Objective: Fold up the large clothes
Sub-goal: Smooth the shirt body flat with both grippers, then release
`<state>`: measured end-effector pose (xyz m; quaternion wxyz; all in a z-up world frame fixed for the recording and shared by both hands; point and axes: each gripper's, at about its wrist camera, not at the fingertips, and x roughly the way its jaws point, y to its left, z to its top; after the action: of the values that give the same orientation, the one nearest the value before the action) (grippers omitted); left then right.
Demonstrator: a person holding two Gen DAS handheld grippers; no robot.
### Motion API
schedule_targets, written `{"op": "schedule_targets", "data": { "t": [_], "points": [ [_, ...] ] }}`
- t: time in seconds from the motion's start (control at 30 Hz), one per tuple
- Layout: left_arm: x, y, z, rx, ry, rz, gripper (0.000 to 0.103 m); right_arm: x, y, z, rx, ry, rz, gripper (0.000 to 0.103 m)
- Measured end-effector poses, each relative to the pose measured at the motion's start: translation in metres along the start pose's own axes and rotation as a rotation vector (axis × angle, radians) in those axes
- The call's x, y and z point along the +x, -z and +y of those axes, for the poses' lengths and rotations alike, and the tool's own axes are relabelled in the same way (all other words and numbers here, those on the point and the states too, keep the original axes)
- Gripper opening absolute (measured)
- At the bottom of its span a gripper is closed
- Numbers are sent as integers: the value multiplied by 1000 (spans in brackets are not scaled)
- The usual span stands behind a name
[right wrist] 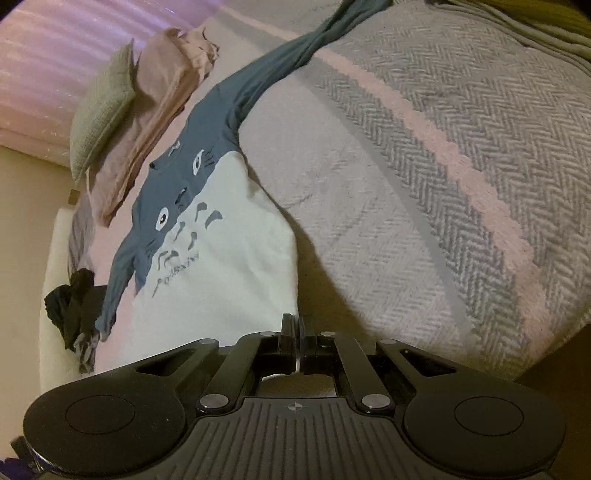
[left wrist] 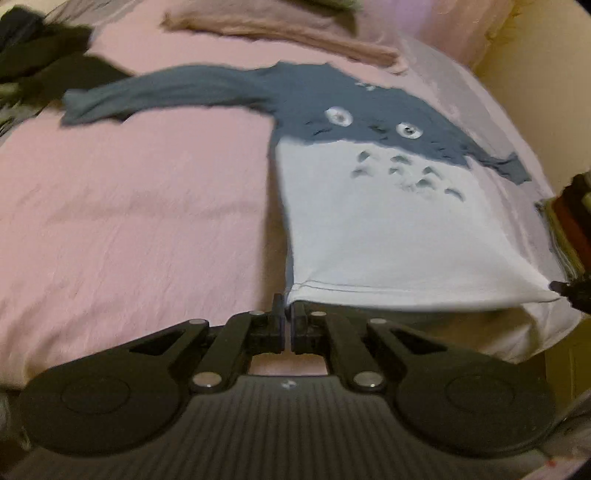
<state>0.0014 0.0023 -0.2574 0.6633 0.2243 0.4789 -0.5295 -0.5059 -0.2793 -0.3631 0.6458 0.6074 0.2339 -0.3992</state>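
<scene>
Fingers of both my left gripper [left wrist: 288, 306] and right gripper [right wrist: 297, 325] are clenched on the two hem corners of the long-sleeved shirt [left wrist: 354, 206]; its long axis runs straight away from me toward the collar, flat on the bed [left wrist: 140, 206]; other clothes [left wrist: 280, 29] lie beyond.

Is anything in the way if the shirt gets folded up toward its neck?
Nothing lies on the shirt itself. The pink garment sits just beyond its collar, near but not on the shirt.
</scene>
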Motion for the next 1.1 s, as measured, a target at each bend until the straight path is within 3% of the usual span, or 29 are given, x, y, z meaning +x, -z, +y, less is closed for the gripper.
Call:
{"op": "schedule_targets", "data": {
  "t": [0.13,0.27,0.37,0.4,0.43,0.5,0.6,0.67,0.7,0.8,0.87,0.9,1.0,1.1],
  "points": [
    [39,29,-19,126,-91,118,1,36,10,-11,-21,113,83,0],
    [90,51,-24,214,-186,194,1,63,16,-16,-32,131,133,0],
    [98,56,-28,264,-266,260,0,65,15,-3,-140,204,203,0],
    [95,58,-29,290,-282,277,1,62,14,4,-200,257,212,8],
    [85,60,-27,295,-285,285,2,57,13,13,-267,316,201,29],
    [61,57,-25,243,-277,257,4,42,12,35,-399,372,108,50],
    [28,28,-28,133,-223,106,6,39,7,62,-492,274,13,50],
    [36,9,-40,95,-187,22,9,59,5,68,-485,188,6,50],
    [53,-3,-46,89,-161,18,10,72,7,65,-478,162,19,50],
    [104,-9,-70,106,-90,104,13,108,6,47,-355,275,150,49],
    [129,-6,-74,134,-77,220,15,95,-5,41,-260,279,160,49],
    [129,-6,-75,141,-79,239,15,84,-14,41,-233,309,155,49],
    [119,-36,-69,122,-79,214,15,44,-60,58,-253,368,19,49],
    [121,-94,-64,101,-80,86,15,31,-134,82,-314,416,-158,49]
  ]
}}
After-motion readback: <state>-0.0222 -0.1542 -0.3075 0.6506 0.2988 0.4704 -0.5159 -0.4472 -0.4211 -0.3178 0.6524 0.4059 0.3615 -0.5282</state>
